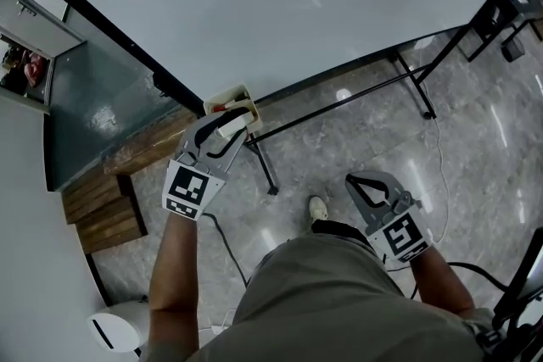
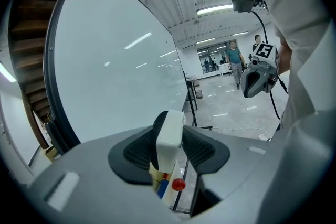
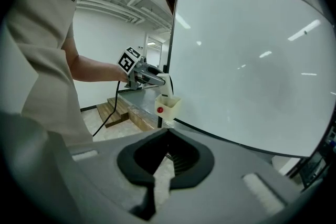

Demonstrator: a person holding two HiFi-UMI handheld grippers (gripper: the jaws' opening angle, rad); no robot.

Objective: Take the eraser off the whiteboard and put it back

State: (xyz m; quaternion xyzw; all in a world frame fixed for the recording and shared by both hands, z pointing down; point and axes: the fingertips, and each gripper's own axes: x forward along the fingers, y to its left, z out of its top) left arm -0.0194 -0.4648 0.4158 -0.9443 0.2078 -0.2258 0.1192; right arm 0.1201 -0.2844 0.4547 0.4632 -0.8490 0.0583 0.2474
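Left claw [image 2: 169, 150] pinches eraser [image 2: 168, 131] just above tray [image 1: 242, 93] on whiteboard [image 1: 280, 4], probably lining up the drop. Right claw [image 3: 167, 160] is pressed together, empty.

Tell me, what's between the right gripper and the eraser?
In the head view, the whiteboard stand's black leg and bare grey floor lie between the right gripper and the eraser, which the left gripper holds.
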